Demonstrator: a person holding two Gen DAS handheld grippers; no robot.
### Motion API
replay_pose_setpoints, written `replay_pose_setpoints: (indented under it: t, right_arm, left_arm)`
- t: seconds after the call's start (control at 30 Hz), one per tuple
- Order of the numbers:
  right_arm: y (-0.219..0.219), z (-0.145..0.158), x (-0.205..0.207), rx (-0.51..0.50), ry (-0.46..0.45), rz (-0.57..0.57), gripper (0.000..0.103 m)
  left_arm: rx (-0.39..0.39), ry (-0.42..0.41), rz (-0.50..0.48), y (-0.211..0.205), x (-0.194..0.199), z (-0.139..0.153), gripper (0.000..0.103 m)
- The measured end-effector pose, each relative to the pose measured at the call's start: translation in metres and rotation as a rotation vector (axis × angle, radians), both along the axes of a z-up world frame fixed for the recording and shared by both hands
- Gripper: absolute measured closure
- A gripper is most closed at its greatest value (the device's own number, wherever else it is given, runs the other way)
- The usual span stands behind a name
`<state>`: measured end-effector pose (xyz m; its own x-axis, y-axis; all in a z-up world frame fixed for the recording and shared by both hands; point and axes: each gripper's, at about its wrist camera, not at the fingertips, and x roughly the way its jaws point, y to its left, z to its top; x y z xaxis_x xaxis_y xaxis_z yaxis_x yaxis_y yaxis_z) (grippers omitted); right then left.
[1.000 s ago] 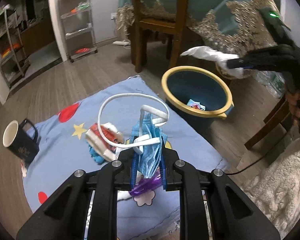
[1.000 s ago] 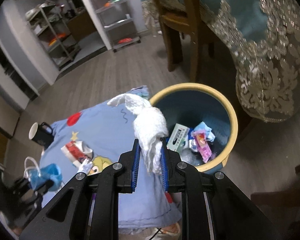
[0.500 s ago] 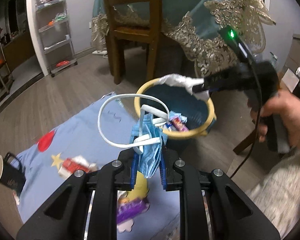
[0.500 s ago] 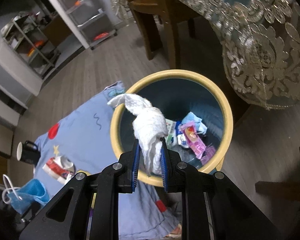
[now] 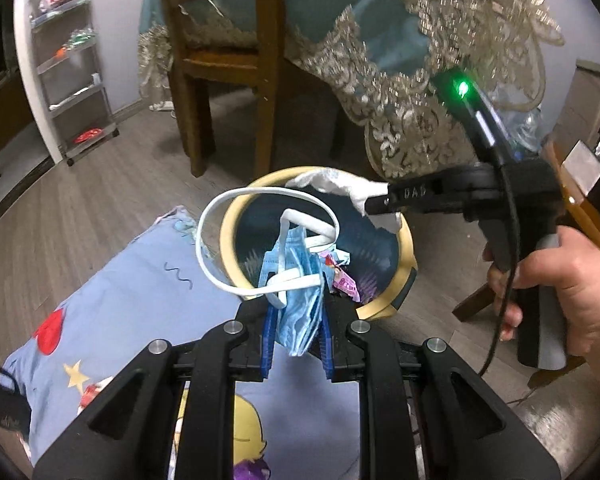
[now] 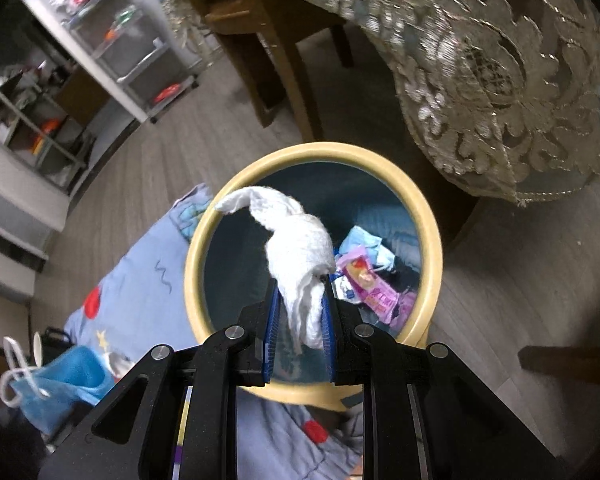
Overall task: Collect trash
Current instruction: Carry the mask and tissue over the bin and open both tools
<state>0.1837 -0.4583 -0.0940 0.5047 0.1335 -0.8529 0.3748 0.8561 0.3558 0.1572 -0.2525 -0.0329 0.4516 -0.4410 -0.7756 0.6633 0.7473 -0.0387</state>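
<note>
My left gripper (image 5: 296, 308) is shut on a blue face mask (image 5: 298, 280) with white ear loops, held near the rim of the yellow-rimmed blue bin (image 5: 406, 240). My right gripper (image 6: 299, 312) is shut on a crumpled white tissue (image 6: 296, 248) and holds it over the mouth of the bin (image 6: 196, 264). The right gripper (image 5: 384, 200) with the tissue (image 5: 340, 184) also shows in the left wrist view, above the bin's far rim. The mask (image 6: 60, 380) shows at the lower left of the right wrist view. Wrappers (image 6: 376, 284) lie inside the bin.
A light blue cartoon mat (image 5: 132, 296) covers the floor left of the bin, with a black mug (image 5: 0, 400) and a red-white wrapper (image 5: 94, 392) on it. A wooden chair (image 5: 220, 60) and a lace-draped table (image 6: 500, 60) stand behind. Shelves (image 5: 72, 60) stand far left.
Both grippers have moved toward the bin. The tissue now hangs over its opening, and the mask is closer to the bin's near rim. Both stay shut on their loads.
</note>
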Motion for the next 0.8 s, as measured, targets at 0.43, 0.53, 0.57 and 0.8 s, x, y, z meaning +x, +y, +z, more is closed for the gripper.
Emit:
replay_pose_setpoints:
  t: [0.43,0.53,0.57,0.8]
  right_arm:
    - [-0.024,-0.006,0.011,0.064,-0.035,-0.086,0.082]
    - [-0.033,-0.009,0.009,0.093,-0.037,-0.112,0.082]
    - [-0.034,-0.010,0.009,0.100,-0.037,-0.117,0.082]
    - [-0.041,-0.011,0.008,0.125,-0.051,-0.134,0.061]
  left_arm:
    - [-0.010,0.018,-0.036,-0.035,0.029,-0.029,0.086]
    - [-0.013,0.013,-0.038,-0.042,0.035,-0.031,0.086]
    - [-0.015,0.013,-0.040,-0.043,0.036,-0.031,0.086]
    - [0.012,-0.016,-0.036,-0.052,0.042,-0.037,0.045]
